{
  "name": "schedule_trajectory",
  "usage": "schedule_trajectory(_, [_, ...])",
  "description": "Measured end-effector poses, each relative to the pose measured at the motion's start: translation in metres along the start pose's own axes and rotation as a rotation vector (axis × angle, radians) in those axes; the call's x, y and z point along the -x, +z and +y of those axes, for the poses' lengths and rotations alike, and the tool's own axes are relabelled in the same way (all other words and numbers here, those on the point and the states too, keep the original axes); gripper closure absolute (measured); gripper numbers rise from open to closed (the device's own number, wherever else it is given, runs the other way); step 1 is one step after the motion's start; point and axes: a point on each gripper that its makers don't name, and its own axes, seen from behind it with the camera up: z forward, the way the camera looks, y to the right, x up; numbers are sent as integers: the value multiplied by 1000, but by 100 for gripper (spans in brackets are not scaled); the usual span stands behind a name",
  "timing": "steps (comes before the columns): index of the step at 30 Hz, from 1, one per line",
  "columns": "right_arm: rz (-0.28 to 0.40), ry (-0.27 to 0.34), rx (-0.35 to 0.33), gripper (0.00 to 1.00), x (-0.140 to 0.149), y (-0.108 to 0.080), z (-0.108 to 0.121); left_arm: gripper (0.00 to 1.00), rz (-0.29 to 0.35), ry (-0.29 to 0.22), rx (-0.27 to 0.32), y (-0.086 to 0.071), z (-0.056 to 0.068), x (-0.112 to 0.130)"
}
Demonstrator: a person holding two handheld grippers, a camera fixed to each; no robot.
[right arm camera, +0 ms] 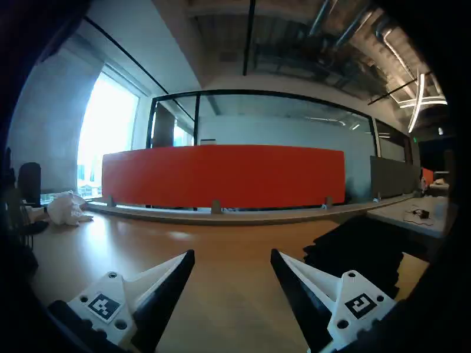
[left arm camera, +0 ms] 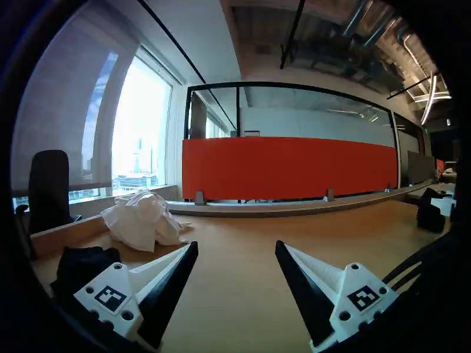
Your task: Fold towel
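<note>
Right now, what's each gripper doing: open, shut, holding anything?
Left gripper: open, holding nothing.
Right gripper: open, holding nothing.

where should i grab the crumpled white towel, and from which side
Probably the thin flap of the white towel lying on the desk, right of the heap in the left gripper view. Bring the open left gripper in low from that side; the rest is a bunched mound with no clear edge.
</note>
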Motion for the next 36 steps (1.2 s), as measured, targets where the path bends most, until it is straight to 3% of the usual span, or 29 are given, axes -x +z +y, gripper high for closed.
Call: schedule_trajectory(36, [0, 0, 0, 0, 0, 0, 1, 2, -2, 0, 0, -3, 1, -7])
